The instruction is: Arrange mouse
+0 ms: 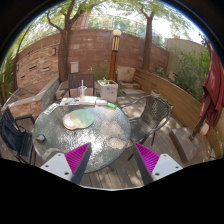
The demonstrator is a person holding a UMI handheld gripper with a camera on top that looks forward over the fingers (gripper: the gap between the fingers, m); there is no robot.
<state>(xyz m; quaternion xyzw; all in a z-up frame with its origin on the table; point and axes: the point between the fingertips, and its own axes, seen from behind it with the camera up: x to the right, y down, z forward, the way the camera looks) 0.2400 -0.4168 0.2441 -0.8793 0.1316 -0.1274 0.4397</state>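
A round glass-topped table [105, 135] stands on a wooden deck, beyond my fingers. A pale flat sheet with a pinkish rim [76, 120] lies on its left half. A small dark object [40, 137] sits near the table's left rim; I cannot tell whether it is the mouse. Some white items [82, 100] lie at the table's far edge. My gripper [112, 160] is open and empty, well short of the table, with its magenta pads [78, 158] wide apart and nothing between them.
Metal chairs stand around the table, one at the right [155, 112] and one at the left [14, 132]. A brick wall [90, 50] and trees lie behind. A wooden bench [178, 98] runs along the right. Deck boards [112, 172] lie under the fingers.
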